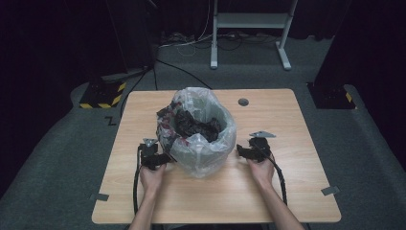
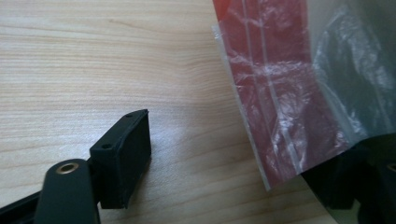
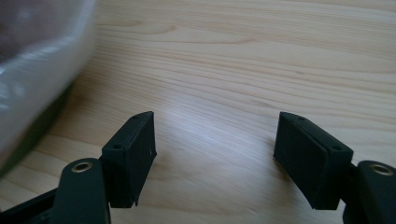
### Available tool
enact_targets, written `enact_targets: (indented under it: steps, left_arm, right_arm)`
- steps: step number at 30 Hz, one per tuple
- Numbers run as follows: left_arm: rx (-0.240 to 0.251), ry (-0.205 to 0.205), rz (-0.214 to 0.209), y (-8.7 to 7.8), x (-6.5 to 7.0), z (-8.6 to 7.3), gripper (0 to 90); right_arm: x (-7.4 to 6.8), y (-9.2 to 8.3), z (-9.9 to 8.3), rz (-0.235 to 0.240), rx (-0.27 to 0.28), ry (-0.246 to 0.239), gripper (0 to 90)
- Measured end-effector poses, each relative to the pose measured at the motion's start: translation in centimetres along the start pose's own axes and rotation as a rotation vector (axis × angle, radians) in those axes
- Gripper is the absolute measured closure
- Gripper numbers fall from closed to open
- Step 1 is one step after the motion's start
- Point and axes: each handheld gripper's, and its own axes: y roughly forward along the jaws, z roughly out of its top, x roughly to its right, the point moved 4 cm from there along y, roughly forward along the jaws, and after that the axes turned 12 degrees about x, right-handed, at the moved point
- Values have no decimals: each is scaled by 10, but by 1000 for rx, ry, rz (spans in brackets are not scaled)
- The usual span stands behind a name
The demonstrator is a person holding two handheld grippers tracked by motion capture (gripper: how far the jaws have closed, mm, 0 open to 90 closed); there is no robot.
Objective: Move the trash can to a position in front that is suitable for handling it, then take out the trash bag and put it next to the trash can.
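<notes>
A bin lined with a translucent plastic bag [image 1: 203,148] stands in the middle of the wooden table [image 1: 268,191], with dark crumpled material [image 1: 196,125] inside it. My left gripper [image 1: 165,157] sits low against the bag's left side, jaws open. In the left gripper view [image 2: 243,140], a flap of the bag with a red strip [image 2: 280,93] hangs between the jaws and covers the right one; the pads do not press on it. My right gripper [image 1: 239,151] sits at the bag's right side. Its jaws [image 3: 215,135] are open over bare wood, with the bag [image 3: 37,70] to their left.
A round grommet hole [image 1: 243,101] sits near the table's far edge. Tape pieces [image 1: 330,190] [image 1: 99,197] mark the front corners. Beyond the table stand a white stand's legs [image 1: 249,28] and a yellow-and-black striped base [image 1: 103,93], with cables on the floor.
</notes>
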Motion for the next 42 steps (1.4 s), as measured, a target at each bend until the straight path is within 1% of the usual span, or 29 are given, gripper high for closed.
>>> enact_targets:
  steps: [1,2,3,4,5,6,7,8,9,10,11,12,15,19,20,25,28,32,36,37,41,42]
  left_arm:
    - [2,-2,2,0,1,0,238]
    - [-4,9,-2,0,2,1,242]
    - [0,5,0,1,4,1,242]
    - [-7,19,-5,1,5,2,245]
    - [-3,18,-4,2,7,3,245]
    - [-1,35,-15,2,11,4,247]
    - [12,38,-15,2,14,5,253]
    - [12,38,-15,2,14,5,255]
    - [7,50,-26,3,16,5,255]
    - [11,47,-30,3,18,4,250]
    - [10,48,-33,4,19,4,250]
    - [5,53,-40,4,20,4,247]
    - [10,50,-40,5,23,4,248]
    - [4,50,-52,5,26,3,255]
    - [3,56,-58,6,28,3,252]
    - [3,72,-60,7,33,3,252]
    - [6,73,-66,8,36,2,253]
    - [2,75,-74,9,40,2,251]
    - [2,85,-71,11,44,1,251]
    - [-5,91,-75,11,45,0,251]
    - [-5,90,-75,12,48,0,251]
    - [-6,91,-78,13,49,0,251]
  right_arm:
    - [-5,3,1,6,-3,-4,291]
    - [-16,8,2,18,-3,-12,293]
    - [-16,8,2,18,-3,-12,293]
    - [-22,10,3,25,-1,-17,293]
    - [-22,10,3,25,-1,-17,293]
    - [-27,12,4,33,-4,-19,293]
    - [-29,13,4,37,-7,-19,293]
    - [-29,13,4,37,-7,-19,293]
    - [-31,13,4,32,-10,-19,293]
    - [-32,13,4,28,-16,-25,292]
    - [-33,13,3,30,-12,-44,291]
    - [-33,13,3,28,-17,-48,292]
    - [-32,13,3,33,-17,-46,294]
    - [-30,11,3,27,-21,-44,296]
    - [-28,10,2,22,-21,-45,296]
    - [-24,8,2,18,-22,-45,295]
    - [-21,6,1,20,-17,-39,304]
    - [-16,4,1,31,-11,-19,308]
    - [-12,2,0,25,-12,-11,307]
    - [-11,1,0,28,-10,-15,306]
    - [-9,0,-1,18,-7,-20,300]
    - [-9,0,-2,9,-9,-26,293]
